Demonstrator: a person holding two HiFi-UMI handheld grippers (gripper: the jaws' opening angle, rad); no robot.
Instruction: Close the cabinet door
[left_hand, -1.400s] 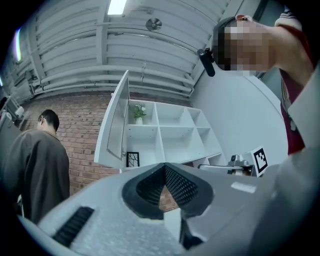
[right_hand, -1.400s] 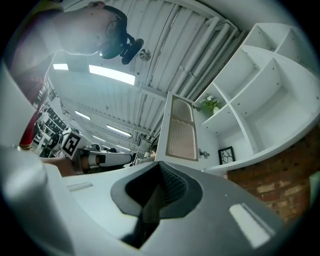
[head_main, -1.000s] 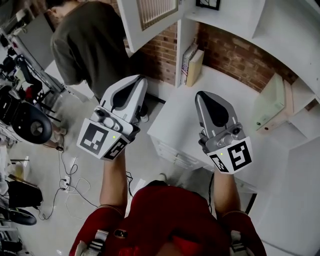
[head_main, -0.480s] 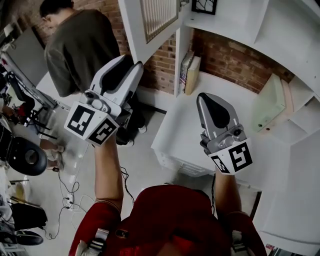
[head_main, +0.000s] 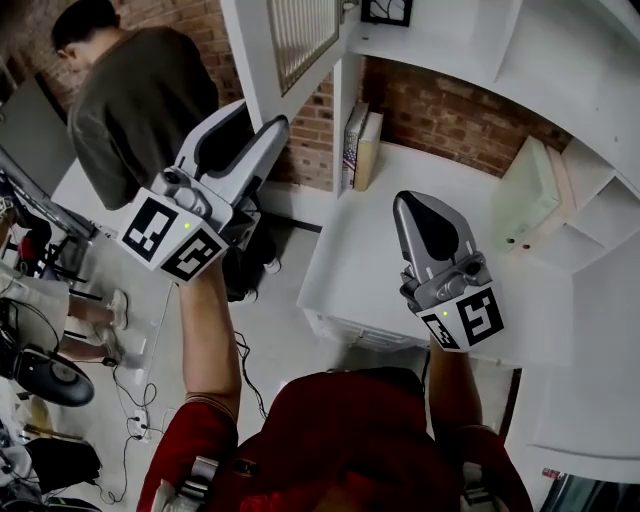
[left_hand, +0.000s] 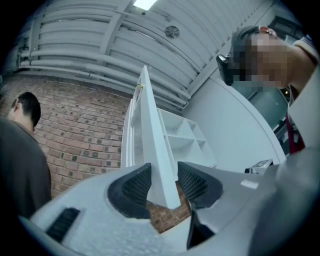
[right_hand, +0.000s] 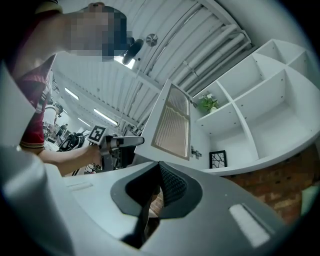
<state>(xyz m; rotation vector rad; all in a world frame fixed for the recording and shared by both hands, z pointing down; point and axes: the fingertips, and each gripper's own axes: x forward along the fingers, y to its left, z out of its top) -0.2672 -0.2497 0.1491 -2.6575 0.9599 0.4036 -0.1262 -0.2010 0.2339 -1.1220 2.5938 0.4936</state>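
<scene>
The white cabinet door (head_main: 290, 40), with a slatted panel, stands swung out from the wall unit above the desk. My left gripper (head_main: 262, 115) is raised to its lower corner. In the left gripper view the door's edge (left_hand: 150, 130) runs between the jaws of the left gripper (left_hand: 165, 182), which are opening. The left pad lies close against the edge and the right pad stands off it. My right gripper (head_main: 418, 205) hovers over the desk with its jaws shut on nothing. The right gripper view shows the right gripper (right_hand: 157, 187), the door (right_hand: 172, 125) and the left gripper (right_hand: 125, 142) reaching it.
A person in a dark shirt (head_main: 140, 100) stands at the left behind the door. Books (head_main: 358, 140) and a pale green box (head_main: 530, 195) sit on the white desk (head_main: 370, 270). A framed picture (head_main: 388, 10) stands on an open shelf. Chairs and cables crowd the floor at the left.
My left gripper has risen and moved away from me to the door's lower corner, and its fingers have parted. The right gripper has shifted slightly over the desk.
</scene>
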